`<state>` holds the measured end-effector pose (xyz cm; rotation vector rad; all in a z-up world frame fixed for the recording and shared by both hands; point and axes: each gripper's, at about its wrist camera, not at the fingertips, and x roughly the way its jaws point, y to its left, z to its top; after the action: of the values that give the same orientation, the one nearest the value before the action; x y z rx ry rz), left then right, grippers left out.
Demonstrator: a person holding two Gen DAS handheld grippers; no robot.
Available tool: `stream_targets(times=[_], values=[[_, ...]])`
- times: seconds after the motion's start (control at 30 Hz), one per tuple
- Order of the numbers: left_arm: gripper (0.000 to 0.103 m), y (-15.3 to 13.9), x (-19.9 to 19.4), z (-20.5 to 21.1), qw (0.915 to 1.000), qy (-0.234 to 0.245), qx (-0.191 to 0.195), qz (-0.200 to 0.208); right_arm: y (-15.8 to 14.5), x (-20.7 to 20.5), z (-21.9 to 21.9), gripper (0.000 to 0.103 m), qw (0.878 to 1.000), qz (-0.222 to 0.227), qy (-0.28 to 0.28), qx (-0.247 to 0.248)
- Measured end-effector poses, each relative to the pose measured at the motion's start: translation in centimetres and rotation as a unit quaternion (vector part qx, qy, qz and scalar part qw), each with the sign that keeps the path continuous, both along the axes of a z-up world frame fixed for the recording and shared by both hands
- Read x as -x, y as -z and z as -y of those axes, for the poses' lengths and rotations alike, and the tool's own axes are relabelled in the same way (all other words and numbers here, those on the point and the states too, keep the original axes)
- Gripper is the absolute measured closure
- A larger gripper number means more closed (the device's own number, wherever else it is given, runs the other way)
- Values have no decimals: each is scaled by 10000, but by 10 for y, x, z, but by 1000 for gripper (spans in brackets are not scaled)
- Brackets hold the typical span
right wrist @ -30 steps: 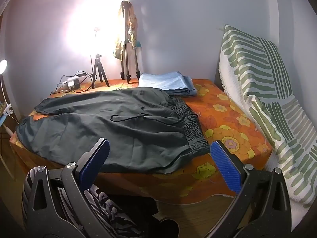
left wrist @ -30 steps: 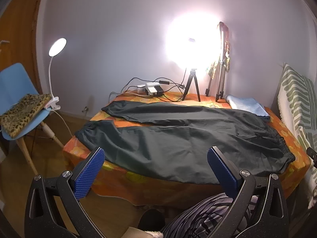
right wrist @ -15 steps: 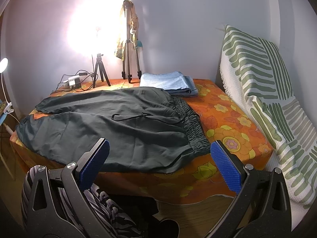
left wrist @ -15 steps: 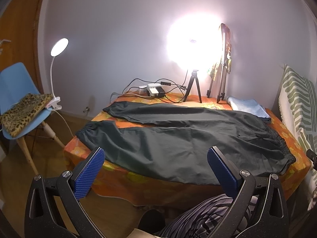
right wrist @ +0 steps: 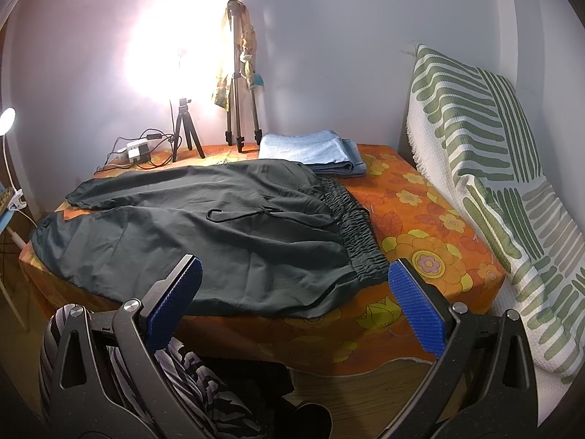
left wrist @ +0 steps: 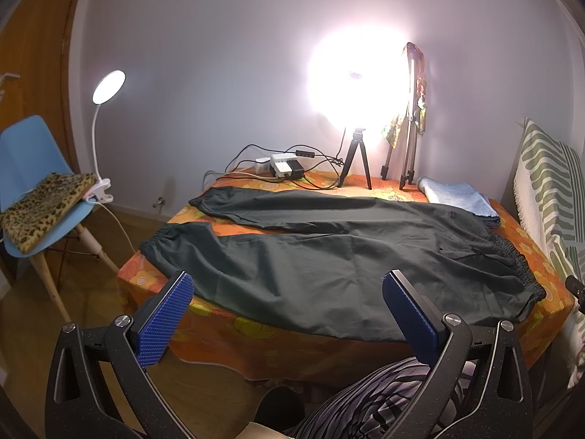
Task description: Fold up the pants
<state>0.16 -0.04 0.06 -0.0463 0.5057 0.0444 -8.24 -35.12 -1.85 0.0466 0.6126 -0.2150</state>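
Basically both grippers hang off the table's near edge, jaws spread wide, gripping nothing: left gripper [left wrist: 287, 305], right gripper [right wrist: 294, 291]. Dark pants [left wrist: 329, 256] lie flat, unfolded on the orange floral table [right wrist: 420, 219], legs toward the left, waistband [right wrist: 360, 234] right. Folded blue cloth [right wrist: 314, 150] sits behind the waistband.

Dim room; ring light [left wrist: 356, 73] on the back wall blows out white, its shape perhaps lost in glare. Small clip lamp [left wrist: 108, 86] glows left. Fisheye bends edges, corners dark.
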Motion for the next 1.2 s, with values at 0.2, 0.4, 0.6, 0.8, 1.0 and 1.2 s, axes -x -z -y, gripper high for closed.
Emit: stream_targets(times=[0.2, 0.4, 0.6, 0.8, 1.0, 1.2], values=[[0, 0, 0, 1, 10000, -2, -1, 1, 3, 1, -2, 0, 10000, -3, -12, 11], [0, 0, 0, 0, 10000, 5, -1, 4, 3, 1, -2, 0, 10000, 0, -12, 5], [0, 0, 0, 0, 10000, 2, 1, 2, 4, 1, -3, 0, 10000, -4, -17, -1], [0, 0, 0, 0, 10000, 6, -6, 3, 4, 1, -5, 0, 10000, -8, -24, 11], [0, 2, -1, -6, 10000, -6, 10, 15, 4, 2, -5, 0, 10000, -1, -24, 5], [0, 7, -4, -15, 10000, -34, -9, -20, 5, -1, -11, 0, 9999, 23, -150, 39]])
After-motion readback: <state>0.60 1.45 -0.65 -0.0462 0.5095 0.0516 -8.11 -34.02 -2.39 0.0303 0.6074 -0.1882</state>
